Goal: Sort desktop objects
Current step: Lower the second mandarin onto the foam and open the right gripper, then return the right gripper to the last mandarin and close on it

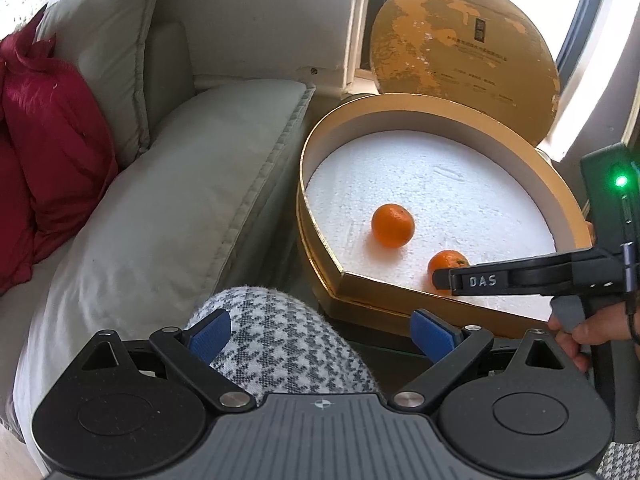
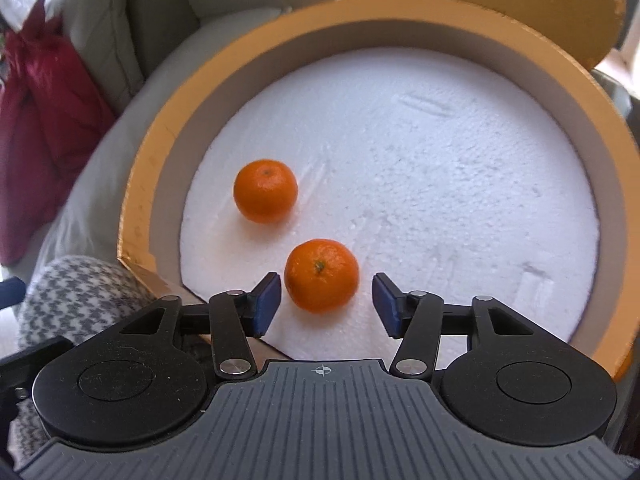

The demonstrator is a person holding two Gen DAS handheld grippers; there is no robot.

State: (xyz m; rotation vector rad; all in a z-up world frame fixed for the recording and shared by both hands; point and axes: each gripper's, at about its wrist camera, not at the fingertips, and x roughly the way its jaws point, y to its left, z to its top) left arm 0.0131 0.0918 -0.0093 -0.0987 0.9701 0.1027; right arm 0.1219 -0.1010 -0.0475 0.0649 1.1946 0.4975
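Observation:
Two oranges lie on the white foam floor of a gold heart-shaped box (image 1: 320, 136) (image 2: 168, 128). The far orange (image 1: 392, 225) (image 2: 265, 191) sits toward the box's left side. The near orange (image 2: 321, 275) (image 1: 445, 263) rests between the blue pads of my right gripper (image 2: 326, 304), which stands open with gaps on both sides of the fruit. Seen from the left wrist, the right gripper (image 1: 442, 280) reaches in over the box's near rim and half hides that orange. My left gripper (image 1: 322, 336) is open and holds nothing, above a houndstooth-clad knee (image 1: 280, 340).
The box's gold lid (image 1: 460, 52) leans upright behind it against a window. A pale sofa cushion (image 1: 180, 208) with a red cushion (image 1: 48, 140) lies left of the box. A hand (image 1: 580, 336) grips the right tool's handle.

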